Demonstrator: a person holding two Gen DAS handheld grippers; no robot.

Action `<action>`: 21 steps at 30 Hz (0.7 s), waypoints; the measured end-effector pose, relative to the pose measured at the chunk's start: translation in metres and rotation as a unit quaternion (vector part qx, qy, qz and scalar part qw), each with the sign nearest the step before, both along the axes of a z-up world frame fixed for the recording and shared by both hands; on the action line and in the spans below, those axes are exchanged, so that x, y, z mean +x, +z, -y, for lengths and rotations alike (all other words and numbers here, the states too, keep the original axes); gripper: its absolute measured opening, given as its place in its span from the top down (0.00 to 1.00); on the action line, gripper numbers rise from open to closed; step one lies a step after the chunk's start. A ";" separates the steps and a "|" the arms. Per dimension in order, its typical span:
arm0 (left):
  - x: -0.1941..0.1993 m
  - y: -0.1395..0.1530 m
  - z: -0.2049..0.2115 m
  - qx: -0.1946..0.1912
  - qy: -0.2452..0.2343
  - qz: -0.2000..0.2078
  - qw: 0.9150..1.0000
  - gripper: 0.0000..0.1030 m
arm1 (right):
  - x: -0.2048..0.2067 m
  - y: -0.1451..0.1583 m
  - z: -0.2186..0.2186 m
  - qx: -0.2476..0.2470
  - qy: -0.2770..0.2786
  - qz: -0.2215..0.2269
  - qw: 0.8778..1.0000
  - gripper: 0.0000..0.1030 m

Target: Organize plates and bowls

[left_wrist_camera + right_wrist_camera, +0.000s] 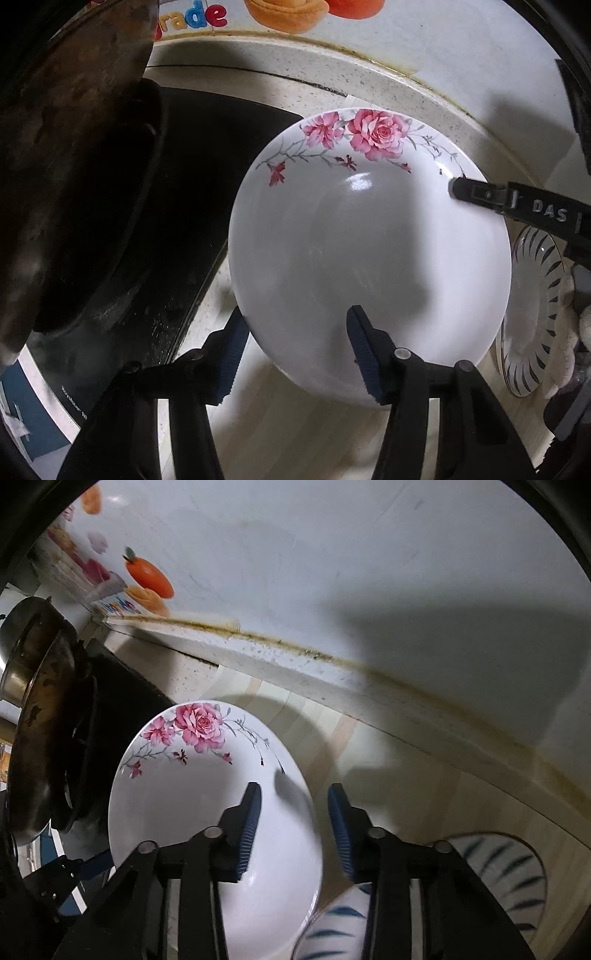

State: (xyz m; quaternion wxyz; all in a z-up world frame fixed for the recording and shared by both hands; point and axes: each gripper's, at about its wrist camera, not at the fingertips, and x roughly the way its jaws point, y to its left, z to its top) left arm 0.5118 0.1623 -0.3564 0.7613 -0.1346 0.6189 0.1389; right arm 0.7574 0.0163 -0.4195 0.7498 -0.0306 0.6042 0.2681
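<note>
Striped plate (509,871) cut off by frame edge, gripper-covered.

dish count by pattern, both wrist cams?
Rose-print white plate: 1
Blue-leaf striped dishes: 2, one by the right gripper at, one further right
Total: 3
Both grippers open, straddling the rose plate's rim; left gripper.

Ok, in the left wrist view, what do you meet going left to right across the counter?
Dark, rusty wok → black stove top → white rose-patterned plate → clear glass plate with dark rim stripes.
</note>
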 end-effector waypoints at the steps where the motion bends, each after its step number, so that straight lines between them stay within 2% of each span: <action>1: -0.001 0.000 -0.001 -0.003 0.002 0.003 1.000 0.50 | 0.002 -0.003 -0.002 -0.004 -0.002 -0.001 1.000 0.72; 9: -0.016 0.012 0.004 -0.002 0.002 0.024 1.000 0.50 | -0.003 -0.010 -0.001 -0.007 0.019 0.003 1.000 0.74; 21: -0.039 0.042 0.018 -0.006 -0.021 0.047 0.999 0.50 | -0.038 0.012 0.029 0.019 0.010 0.008 1.000 0.75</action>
